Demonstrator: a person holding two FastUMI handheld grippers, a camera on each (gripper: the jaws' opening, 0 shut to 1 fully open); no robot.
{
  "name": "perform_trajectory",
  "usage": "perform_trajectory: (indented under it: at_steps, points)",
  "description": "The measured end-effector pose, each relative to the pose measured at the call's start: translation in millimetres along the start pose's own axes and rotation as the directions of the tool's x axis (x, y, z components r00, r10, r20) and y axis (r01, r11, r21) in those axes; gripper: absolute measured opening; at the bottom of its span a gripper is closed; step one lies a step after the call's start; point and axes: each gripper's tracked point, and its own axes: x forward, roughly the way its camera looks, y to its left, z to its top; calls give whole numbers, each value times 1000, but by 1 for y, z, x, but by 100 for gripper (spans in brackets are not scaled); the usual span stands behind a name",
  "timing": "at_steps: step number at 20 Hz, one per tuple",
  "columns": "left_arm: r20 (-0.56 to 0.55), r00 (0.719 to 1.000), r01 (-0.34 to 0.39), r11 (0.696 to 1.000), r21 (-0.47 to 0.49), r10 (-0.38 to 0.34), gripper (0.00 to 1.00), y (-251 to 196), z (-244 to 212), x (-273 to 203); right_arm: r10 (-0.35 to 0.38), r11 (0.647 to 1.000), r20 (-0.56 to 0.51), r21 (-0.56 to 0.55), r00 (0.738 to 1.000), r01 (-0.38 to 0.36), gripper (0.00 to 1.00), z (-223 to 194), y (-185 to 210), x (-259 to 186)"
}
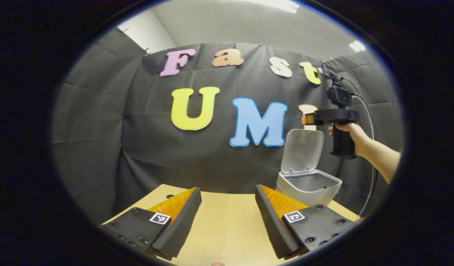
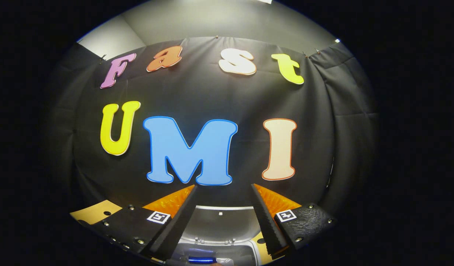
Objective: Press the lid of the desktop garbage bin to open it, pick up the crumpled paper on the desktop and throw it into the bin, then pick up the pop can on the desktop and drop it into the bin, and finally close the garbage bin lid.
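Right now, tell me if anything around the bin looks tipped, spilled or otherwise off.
Nothing stands out. The bin stands upright on the table with its lid hinged open behind it. The right gripper hangs above the opening, fingers apart, and something blue shows inside the bin. I see no spill or damage.

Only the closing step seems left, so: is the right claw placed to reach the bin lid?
Probably yes. The right claw hangs open just over the bin, the raised lid standing directly ahead with nothing between.
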Motion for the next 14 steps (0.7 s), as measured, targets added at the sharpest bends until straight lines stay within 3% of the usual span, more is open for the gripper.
perform_trajectory:
  at_steps: [6,14]
  points:
    - [-13,999,-33,999,-15,33,96,9,-6,-3,-5,1000,-71,10,997,6,89,-19,-5,17]
    - [-9,1000,-21,1000,-14,21,96,-2,-6,-4,13,1000,-95,-15,995,-15,89,-23,-3,2]
